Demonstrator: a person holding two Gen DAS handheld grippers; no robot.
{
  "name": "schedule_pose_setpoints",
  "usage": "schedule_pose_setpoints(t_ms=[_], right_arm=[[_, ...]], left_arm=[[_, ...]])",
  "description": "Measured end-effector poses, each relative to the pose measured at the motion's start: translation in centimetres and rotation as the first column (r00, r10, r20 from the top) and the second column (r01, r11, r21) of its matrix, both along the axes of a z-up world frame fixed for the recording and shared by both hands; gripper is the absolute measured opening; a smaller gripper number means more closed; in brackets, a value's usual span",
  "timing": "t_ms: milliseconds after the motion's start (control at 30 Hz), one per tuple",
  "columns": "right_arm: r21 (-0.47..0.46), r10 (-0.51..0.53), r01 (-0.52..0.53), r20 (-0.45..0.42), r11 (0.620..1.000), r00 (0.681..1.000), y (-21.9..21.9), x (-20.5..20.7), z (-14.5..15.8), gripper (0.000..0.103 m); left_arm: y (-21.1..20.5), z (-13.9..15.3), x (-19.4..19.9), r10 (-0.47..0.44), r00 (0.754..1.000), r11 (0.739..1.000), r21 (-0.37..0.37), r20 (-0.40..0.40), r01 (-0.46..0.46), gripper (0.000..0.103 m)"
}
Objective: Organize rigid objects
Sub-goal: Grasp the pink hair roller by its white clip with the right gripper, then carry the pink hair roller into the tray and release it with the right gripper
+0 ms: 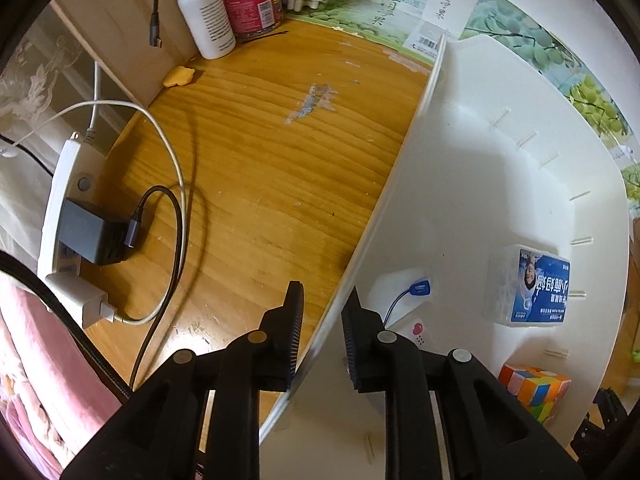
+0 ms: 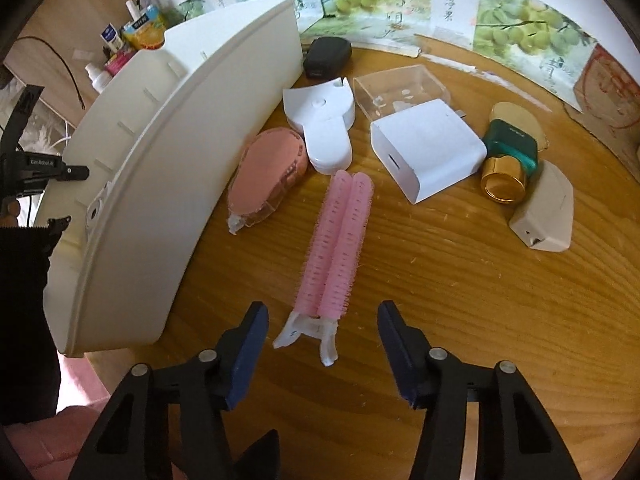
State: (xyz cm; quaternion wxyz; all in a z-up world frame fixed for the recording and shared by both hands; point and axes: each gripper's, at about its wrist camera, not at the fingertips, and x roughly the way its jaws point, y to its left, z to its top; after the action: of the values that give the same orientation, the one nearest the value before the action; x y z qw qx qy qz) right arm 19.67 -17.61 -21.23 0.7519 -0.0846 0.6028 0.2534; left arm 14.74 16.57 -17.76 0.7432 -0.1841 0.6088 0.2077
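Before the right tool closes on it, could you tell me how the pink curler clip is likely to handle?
The pink curler clip looks light: small, with hollow-looking rollers. Its fuzzy rollers should grip rather than slip, though they may give a little when squeezed. Two rollers lying side by side make rolling away unlikely, but the clear plastic handle looks thin, so pinching there might spring it open.

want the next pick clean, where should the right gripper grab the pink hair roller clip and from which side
Grip the pink hair roller clip across its two side-by-side rollers, near the end by the clear plastic handle, coming straight down from above. It lies flat on the table, lengthwise between the open right gripper fingers, so closing would squeeze its narrow width.
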Motion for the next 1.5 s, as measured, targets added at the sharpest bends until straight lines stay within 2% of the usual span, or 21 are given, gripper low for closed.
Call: schedule_pose_setpoints(t_ms=[200,267,467,667,1067,1233,1500], right_arm=[[0.024,0.031,-0.031,-0.012,0.999,0.999,-0.1,0.7,-0.3,0.046],[0.038,0.035,-0.034,-0.024,0.999,0.999,-0.1,0.8,-0.5,0.039],[0.040,0.023,-0.022,-0.017,0.999,1.000,0.2,0.7,-0.7,0.029],[0.038,-0.008,0.009,-0.020,0.999,1.000,0.3,0.3,-0.8,0.028],[0.027,-0.153,0.153,0.031,0.988,0.988,-1.1,-1.0,0.6,0.027],[0.067,-0.218,0.214,0.062,0.974,0.974,-2.2,-1.6,2.0,0.027],[0.140,-0.288,0.270,0.126,0.953,0.949,-2.5,-1.7,4.2,0.027]], left_arm=[[-0.1,0.1,-0.2,0.026,1.000,1.000,0.007,0.008,-0.026,0.023],[-0.1,0.1,-0.2,0.024,1.000,1.000,0.014,0.007,-0.024,0.023],[-0.3,0.1,0.0,0.013,1.000,1.000,0.016,-0.001,-0.013,0.023],[-0.2,0.0,0.2,-0.011,1.000,1.000,0.019,-0.010,0.011,0.023],[-0.3,-0.4,-0.3,-0.065,0.997,0.998,0.003,-0.031,0.065,0.023],[-0.1,-0.4,-0.3,-0.077,0.997,0.997,-0.008,-0.028,0.077,0.022],[-0.2,-0.6,-0.1,-0.162,0.985,0.987,-0.020,-0.060,0.161,0.019]])
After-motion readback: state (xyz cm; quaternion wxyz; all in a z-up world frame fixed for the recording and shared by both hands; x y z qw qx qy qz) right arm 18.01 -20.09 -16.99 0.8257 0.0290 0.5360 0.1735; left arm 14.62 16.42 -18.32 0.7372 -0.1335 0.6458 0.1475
